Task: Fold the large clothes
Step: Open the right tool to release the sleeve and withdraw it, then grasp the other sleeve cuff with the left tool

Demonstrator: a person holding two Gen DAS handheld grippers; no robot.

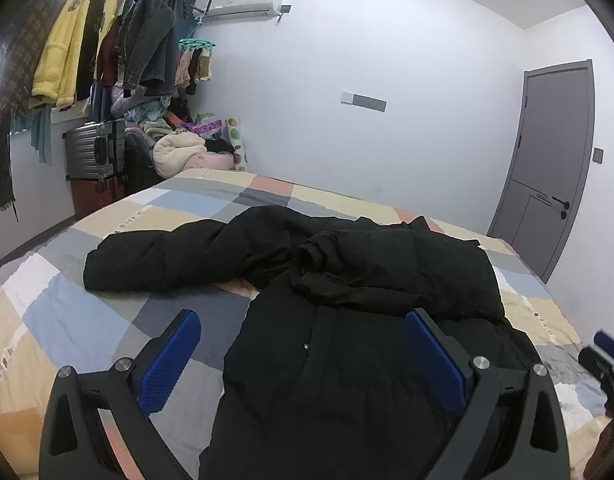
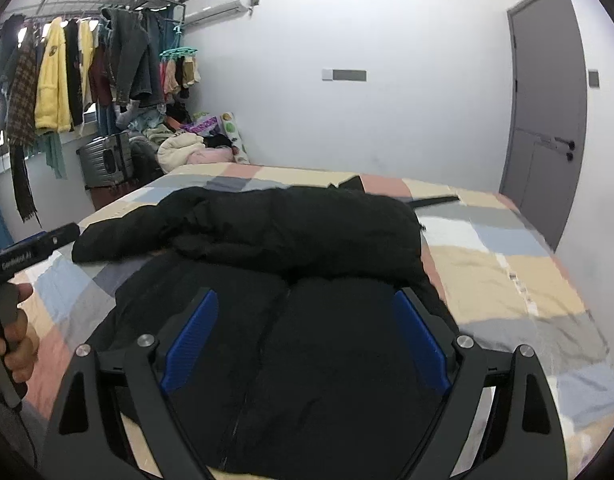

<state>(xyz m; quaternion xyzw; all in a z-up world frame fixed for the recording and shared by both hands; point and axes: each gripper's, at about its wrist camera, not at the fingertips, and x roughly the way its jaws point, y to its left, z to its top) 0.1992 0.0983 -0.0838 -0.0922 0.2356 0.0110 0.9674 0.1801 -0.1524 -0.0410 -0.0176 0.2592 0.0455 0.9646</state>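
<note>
A large black padded coat [image 1: 347,292] lies on the patchwork bed [image 1: 119,264]. Its right sleeve is folded across the chest and its left sleeve stretches out to the left. My left gripper [image 1: 303,316] is open and empty, hovering above the coat's lower left part. In the right wrist view the coat [image 2: 291,240] fills the middle. My right gripper [image 2: 305,300] is open and empty above the coat's lower body. The left gripper also shows in the right wrist view [image 2: 47,240] at the left edge, held in a hand.
A clothes rack [image 1: 107,40] with hanging garments, suitcases [image 1: 95,152] and a pile of laundry [image 1: 187,140] stand beyond the bed's far left corner. A grey door [image 1: 555,160] is at the right. The right gripper's tip [image 1: 607,356] shows at the left wrist view's right edge.
</note>
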